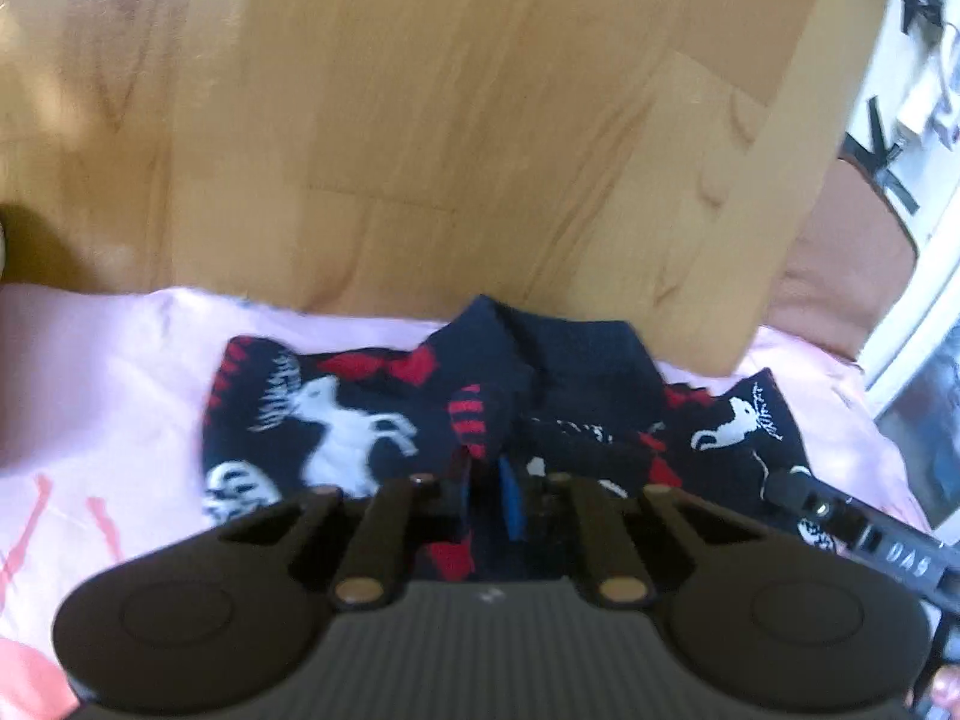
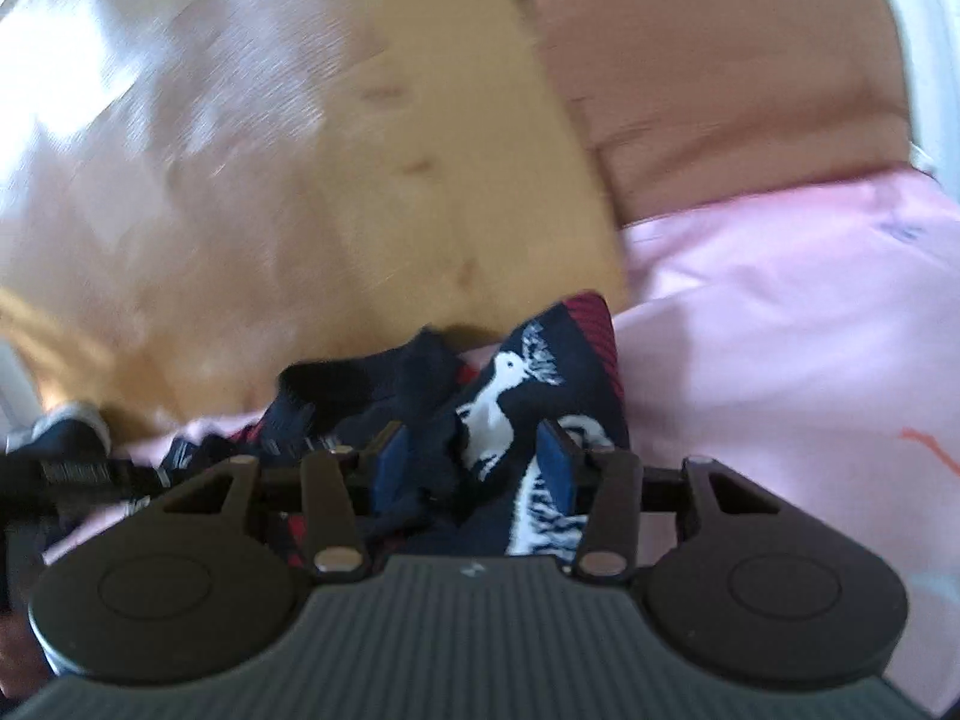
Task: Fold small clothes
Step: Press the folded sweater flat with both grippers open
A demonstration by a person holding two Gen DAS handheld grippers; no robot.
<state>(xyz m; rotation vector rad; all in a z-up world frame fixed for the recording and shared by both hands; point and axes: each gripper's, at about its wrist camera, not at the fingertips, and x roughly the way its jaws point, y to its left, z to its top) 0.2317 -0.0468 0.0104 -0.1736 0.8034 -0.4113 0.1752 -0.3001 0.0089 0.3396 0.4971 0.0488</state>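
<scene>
A small navy garment (image 1: 360,420) with white reindeer and red shapes lies crumpled on a pink sheet (image 1: 108,372). My left gripper (image 1: 498,492) is shut on a fold of it near its middle. In the right wrist view the same garment (image 2: 510,390) lies bunched between my right gripper's (image 2: 474,468) blue pads (image 2: 555,462). The jaws stand apart with cloth between them and do not press it. The right gripper's finger (image 1: 840,510) shows at the garment's right edge in the left wrist view.
A wooden headboard (image 1: 450,120) rises right behind the garment. A brown cushion (image 2: 720,90) sits to its right. The pink sheet (image 2: 780,300) spreads to both sides. White furniture (image 1: 912,120) stands at the far right.
</scene>
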